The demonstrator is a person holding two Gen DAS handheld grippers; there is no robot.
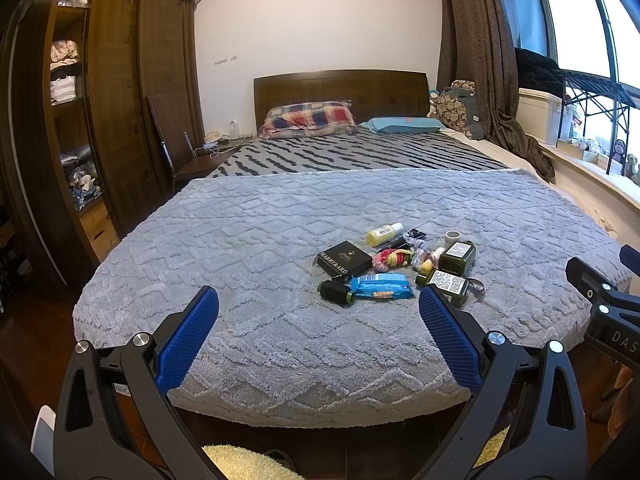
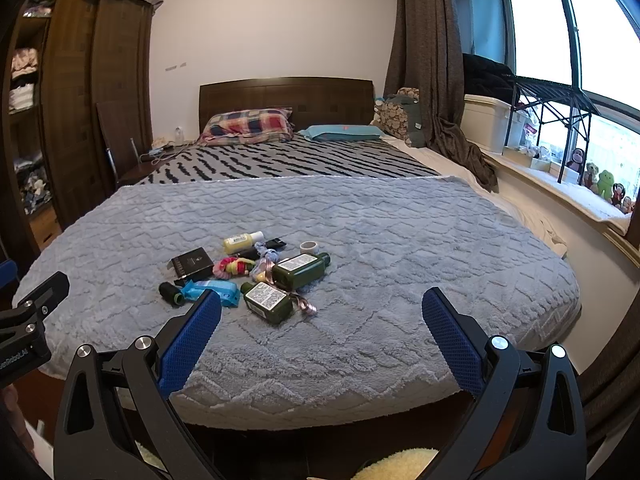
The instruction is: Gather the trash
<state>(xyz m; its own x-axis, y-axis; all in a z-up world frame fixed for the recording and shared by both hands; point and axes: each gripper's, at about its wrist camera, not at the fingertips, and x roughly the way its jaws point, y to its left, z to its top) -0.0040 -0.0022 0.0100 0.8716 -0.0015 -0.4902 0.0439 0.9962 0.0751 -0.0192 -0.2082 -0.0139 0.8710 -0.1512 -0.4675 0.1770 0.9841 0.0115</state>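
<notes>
Low in frame, the left gripper and right gripper both gape with nothing held; mid-frame on the grey blanket, left to right: small dark bottle, rigid; blue wipes pack, soft, slippery, pinch its middle; green bottle, heavier, grip across the body

A home bedroom is shown. A double bed with a dark wooden headboard is covered by a grey plush blanket, and a plaid pillow is laid at its head. An open wardrobe stacked with folded clothes is seen at the left, while brown curtains and plush toys are set along the window sill.
</notes>
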